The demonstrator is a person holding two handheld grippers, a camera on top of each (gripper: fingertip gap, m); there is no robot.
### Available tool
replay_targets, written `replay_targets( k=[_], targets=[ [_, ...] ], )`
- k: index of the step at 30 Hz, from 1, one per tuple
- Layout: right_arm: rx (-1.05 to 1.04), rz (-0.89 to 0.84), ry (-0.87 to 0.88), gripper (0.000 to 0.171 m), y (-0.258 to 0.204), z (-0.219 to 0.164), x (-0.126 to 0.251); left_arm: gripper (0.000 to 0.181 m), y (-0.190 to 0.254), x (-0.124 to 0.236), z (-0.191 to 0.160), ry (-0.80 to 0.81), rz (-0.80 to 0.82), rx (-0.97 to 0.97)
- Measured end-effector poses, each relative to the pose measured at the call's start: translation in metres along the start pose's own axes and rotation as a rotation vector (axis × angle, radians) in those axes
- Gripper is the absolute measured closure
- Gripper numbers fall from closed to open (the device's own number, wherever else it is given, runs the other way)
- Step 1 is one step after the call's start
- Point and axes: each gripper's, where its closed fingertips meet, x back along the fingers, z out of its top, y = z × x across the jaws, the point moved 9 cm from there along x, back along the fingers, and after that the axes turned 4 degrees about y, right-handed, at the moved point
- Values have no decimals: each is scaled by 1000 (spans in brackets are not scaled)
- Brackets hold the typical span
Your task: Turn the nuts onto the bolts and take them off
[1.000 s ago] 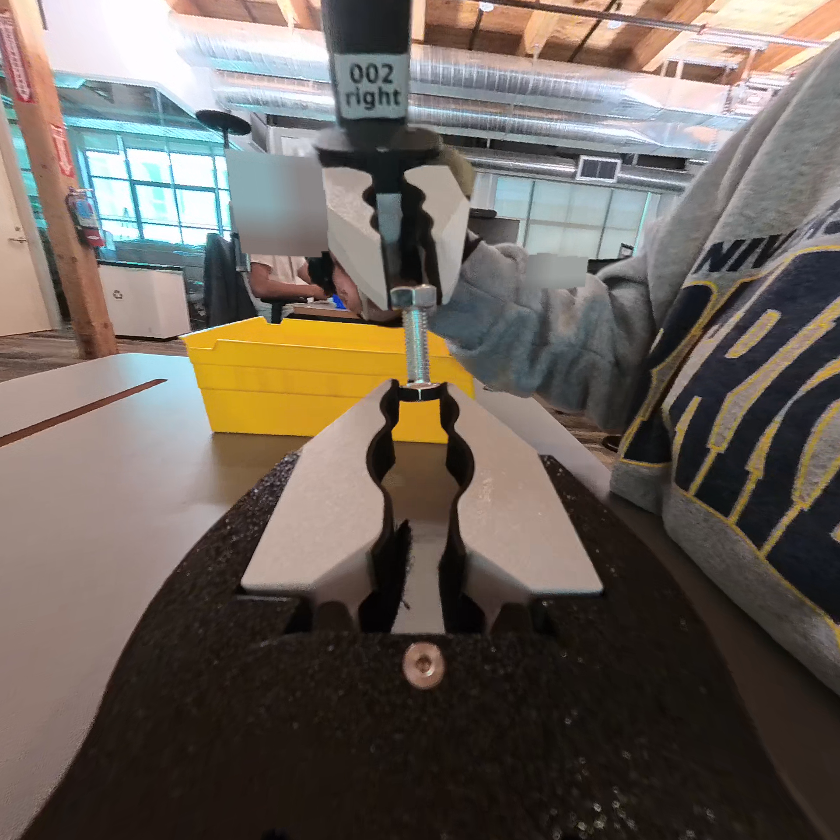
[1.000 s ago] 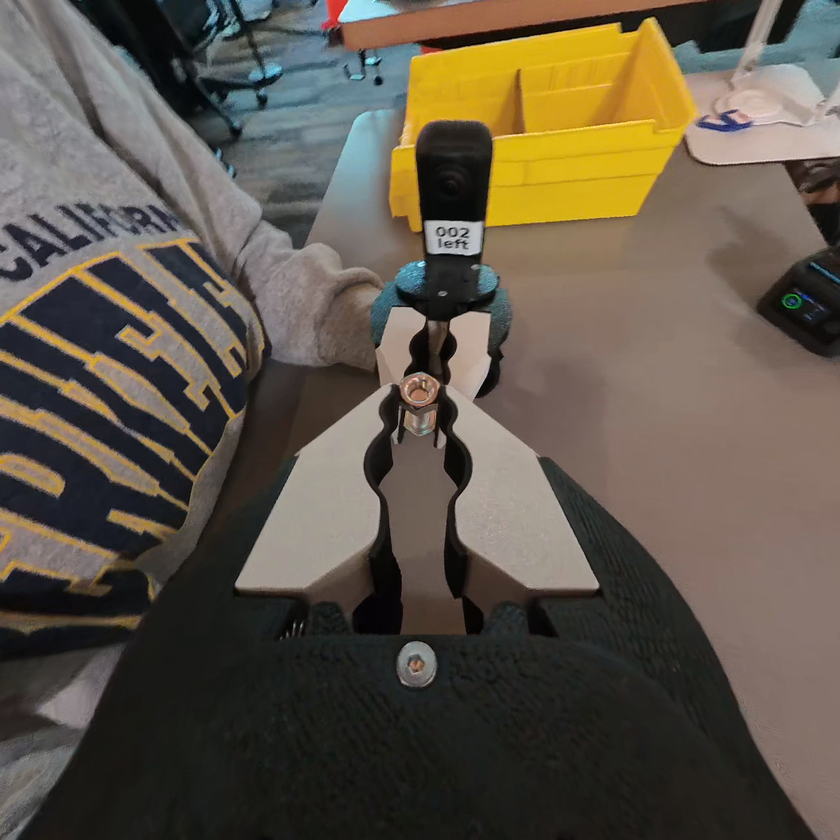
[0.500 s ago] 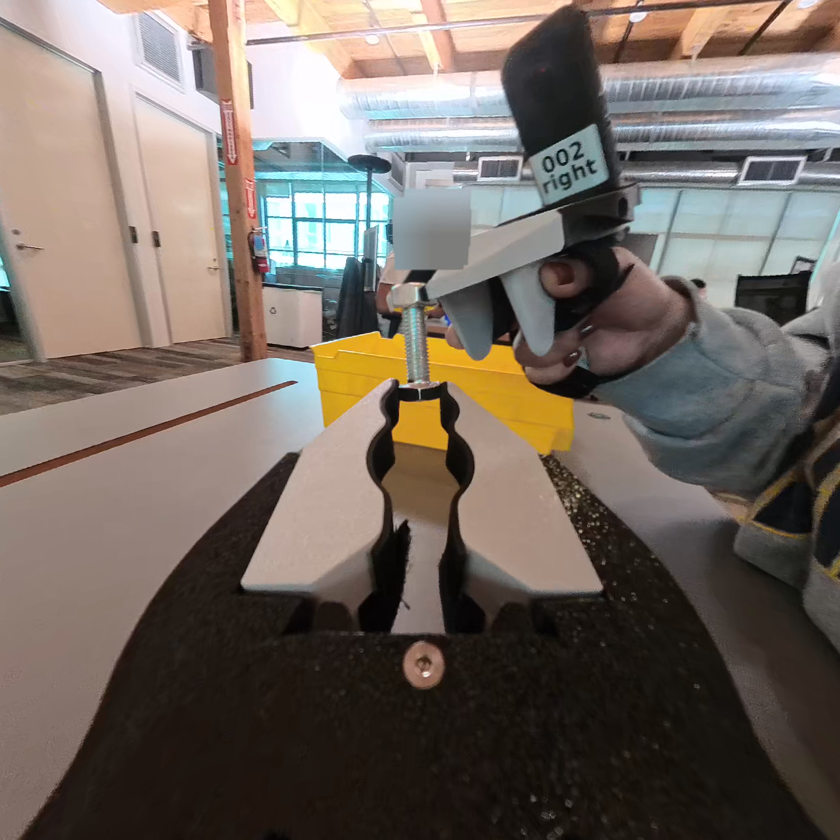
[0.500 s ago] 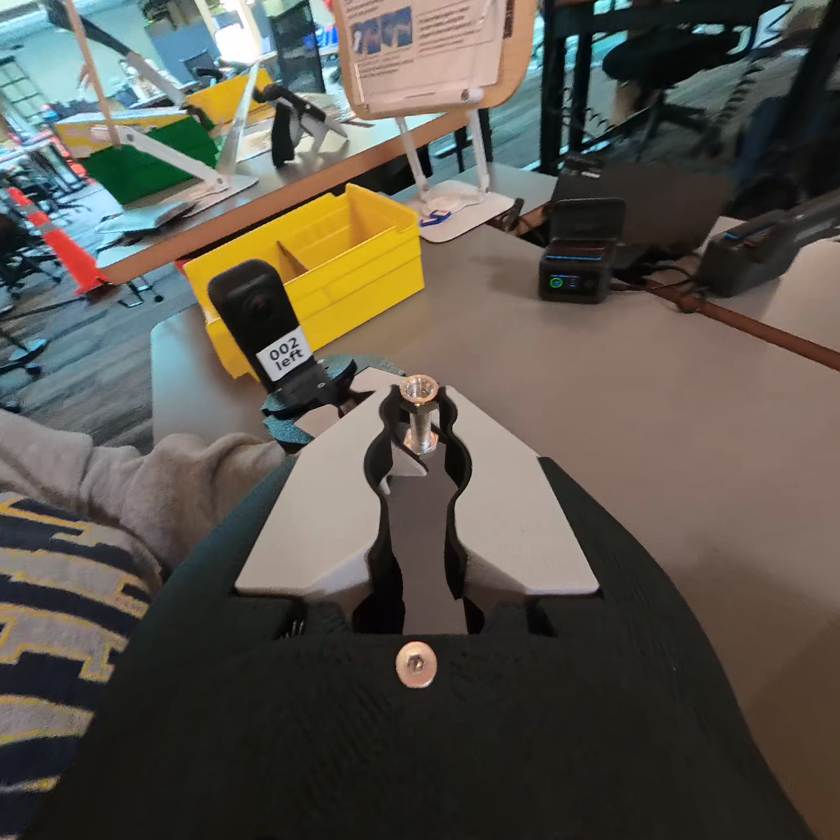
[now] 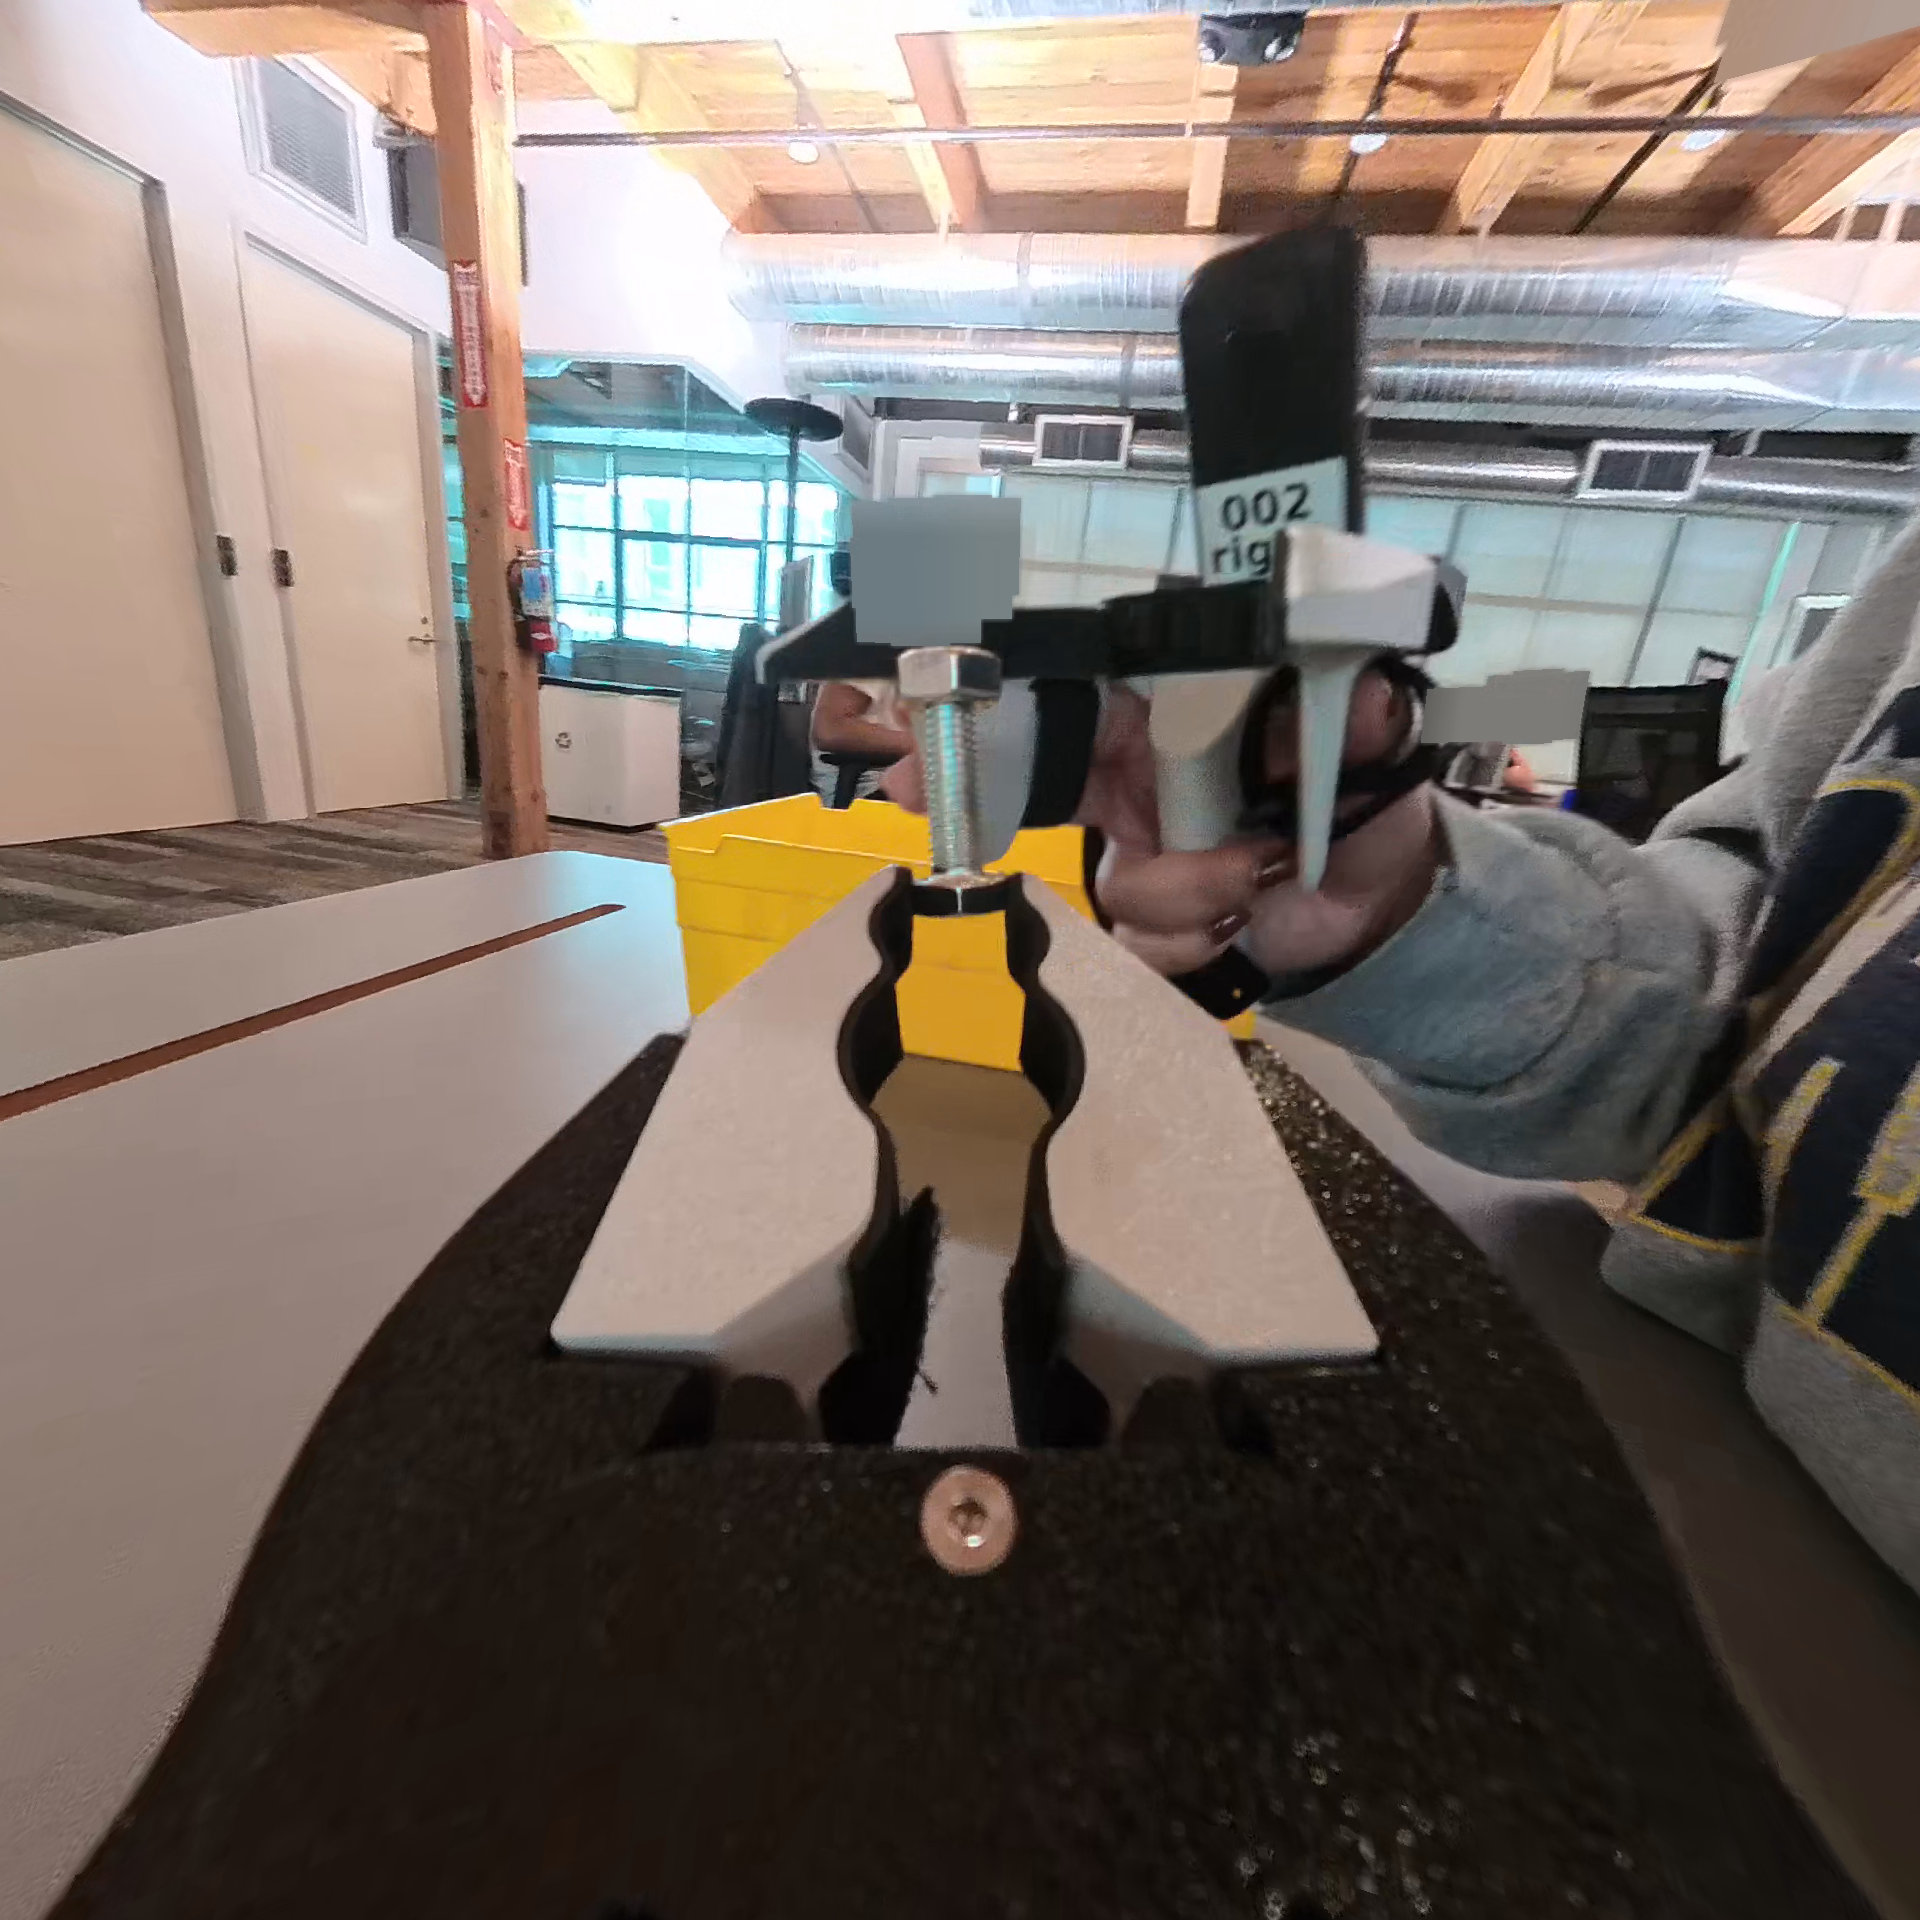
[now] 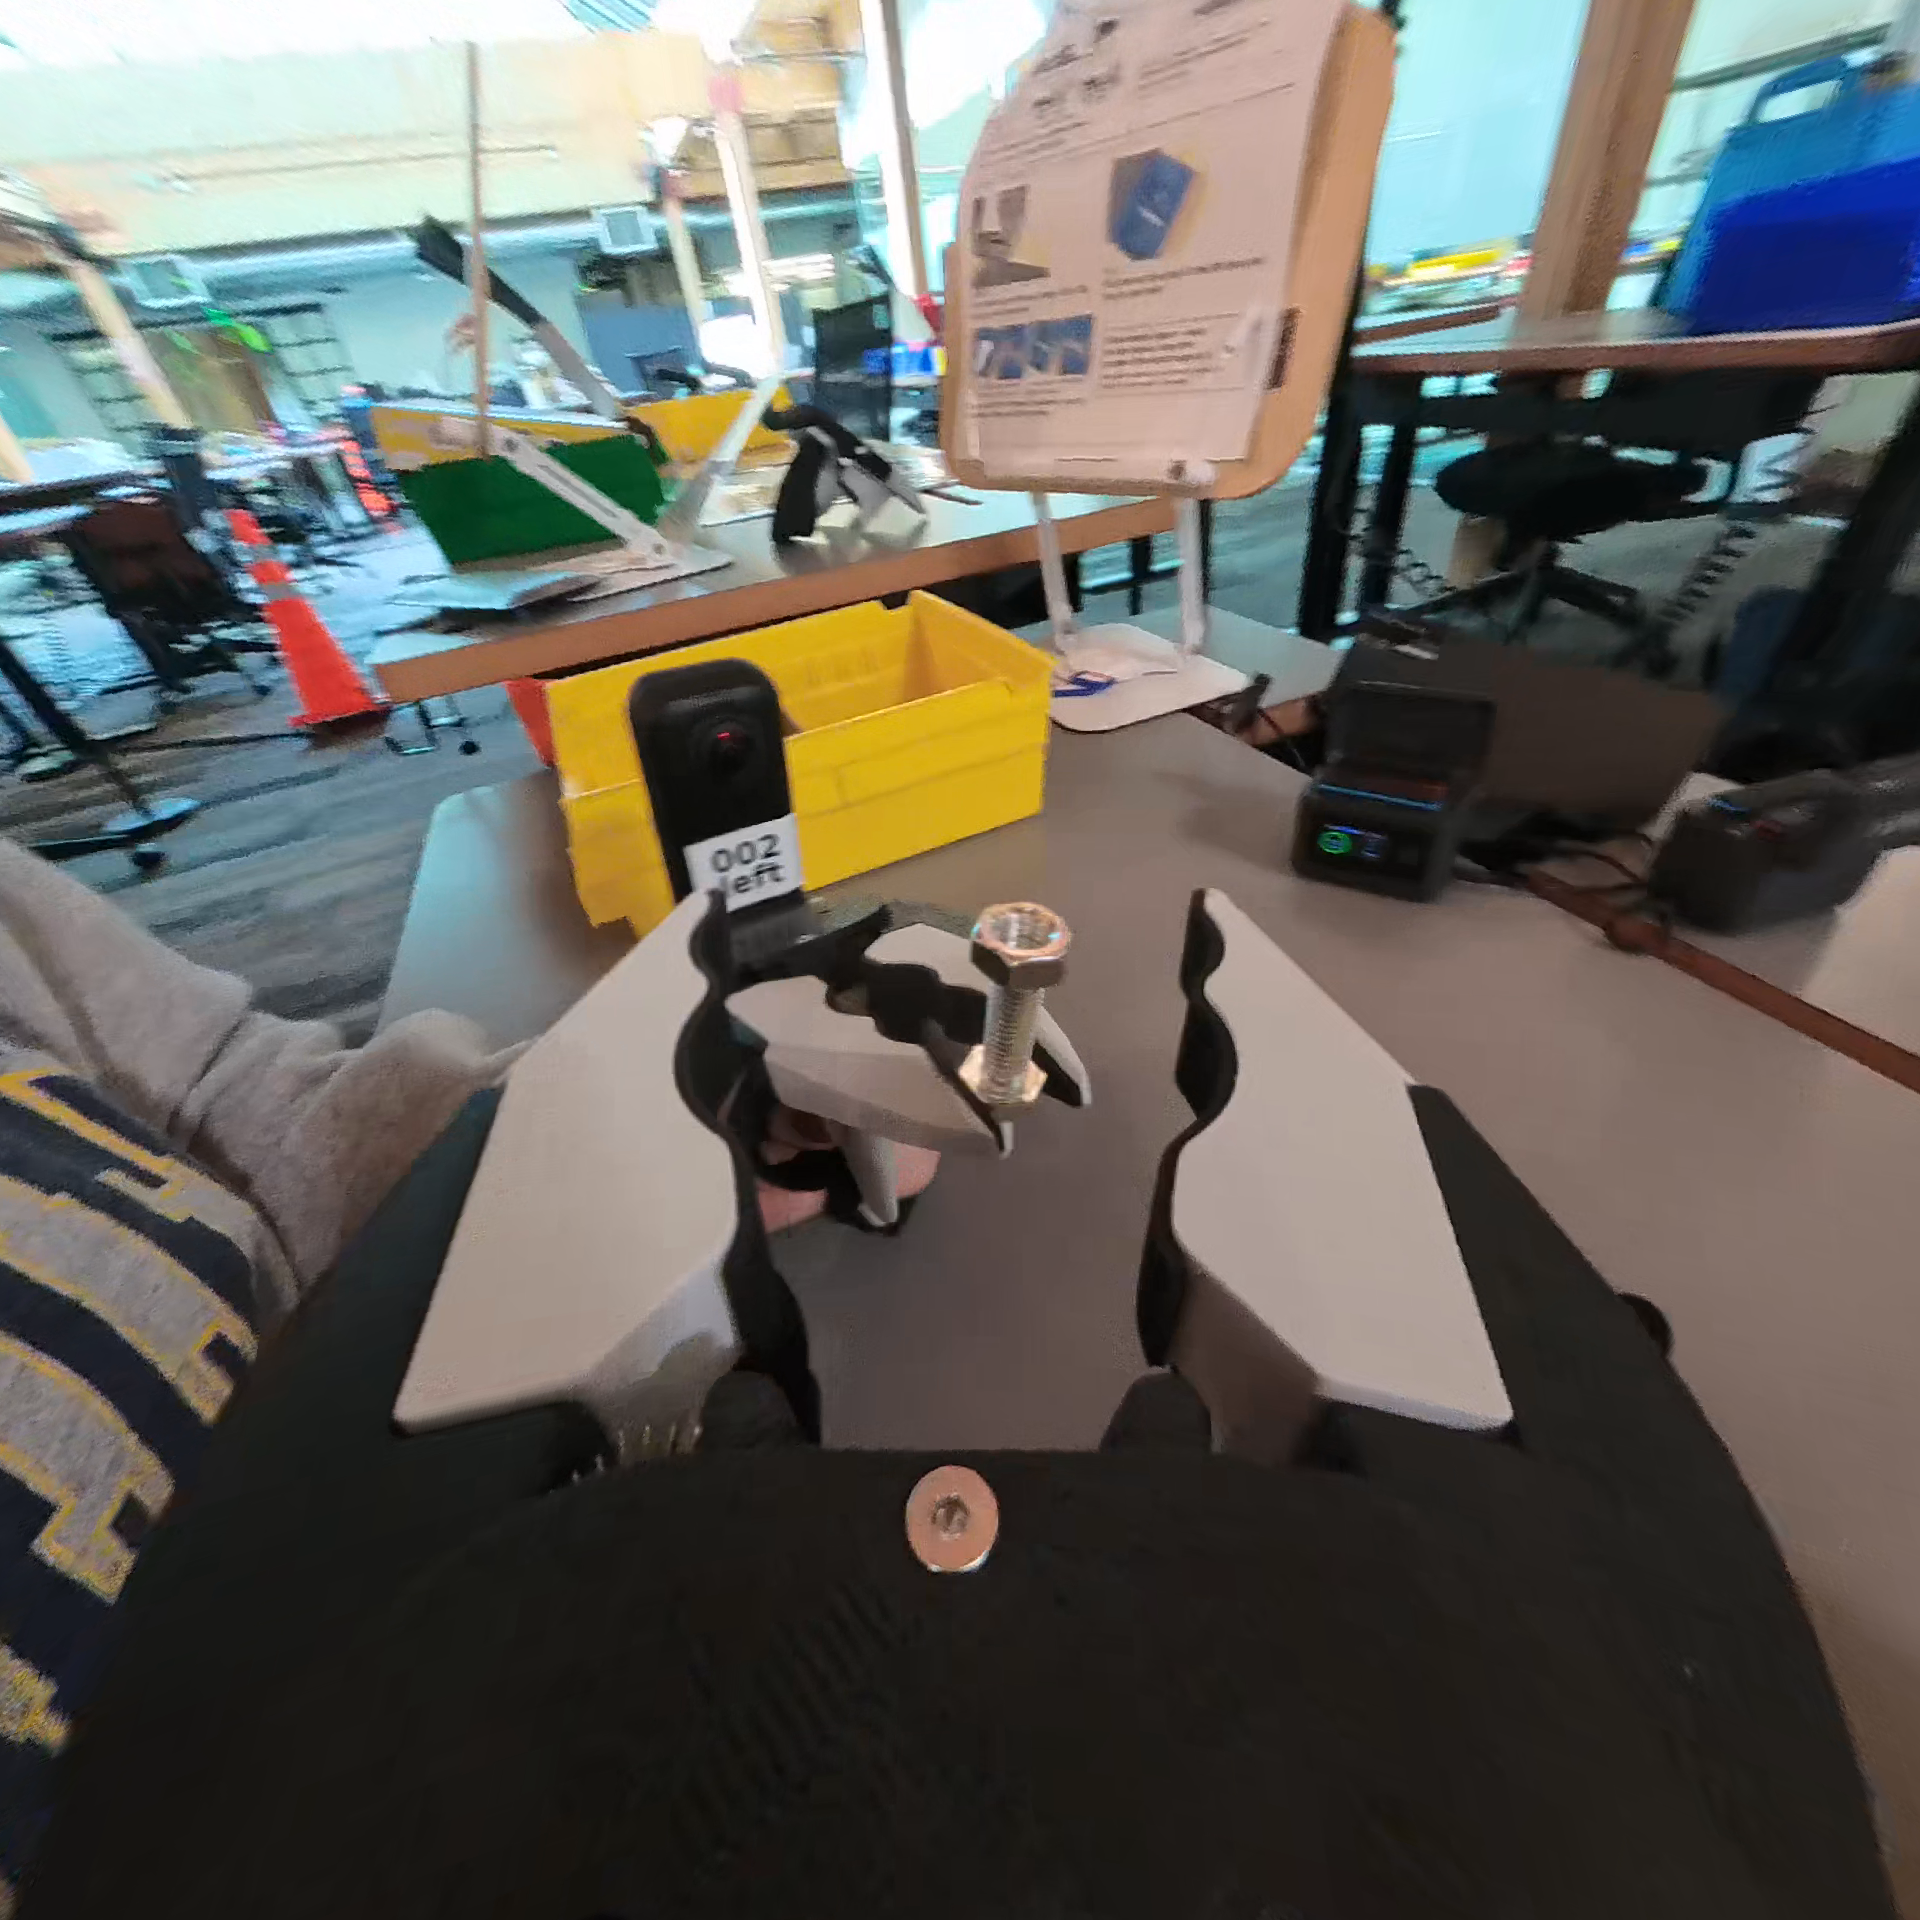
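Above the grey table (image 6: 1351,1039), the left gripper (image 5: 961,902) pinches a steel hex nut (image 6: 1000,1081) on an upright silver bolt (image 6: 1013,1013); the right gripper (image 6: 954,951) is spread wide around it.

A grey table (image 6: 1299,997) is seen carrying a yellow bin (image 6: 831,758) at its far edge, with a white stand base (image 6: 1143,675) and black devices (image 6: 1387,810) placed nearby.

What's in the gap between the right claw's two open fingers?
An upright bolt stands there, its nut pinched in the left claw; the right wrist view shows it plainly.
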Motion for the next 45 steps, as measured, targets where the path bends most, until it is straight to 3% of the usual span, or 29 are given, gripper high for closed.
replay_targets(
  k=[8, 15, 22, 25, 28, 35, 38, 40, 43, 45],
  targets=[
    [-10, 164, 58, 75, -11, -9, -11, 166, 4, -4, -2, -10, -93, 59],
    [17, 126, 26, 80, -7, -9, 5, 166, -10, 8, 5, 50, 11, 84],
    [10, 179, 83, 78, -13, -8, -7, 166, 10, -11, -2, -20, -180, 117],
    [15, 175, 90, 76, -13, -9, -1, 166, -2, 0, 4, 32, -104, 135],
    [-8, 156, 113, 85, -5, -8, 11, 166, -18, 17, 13, 92, -2, 154],
    [-9, 215, 110, 80, -13, -9, -8, 166, 9, -11, 4, -20, -231, 184],
    [-16, 223, 106, 80, -12, -11, 2, 166, -5, 2, 10, 40, -149, 196],
    [-23, 276, 107, 99, -11, -12, 15, 166, -21, 18, 19, 132, -60, 241],
    [-30, 182, 123, 86, -1, -10, 14, 166, -21, 21, 20, 112, -75, 238],
    [-23, 161, 141, 85, -1, -8, 6, 166, -10, 7, 15, 44, -176, 246]
  ],
)
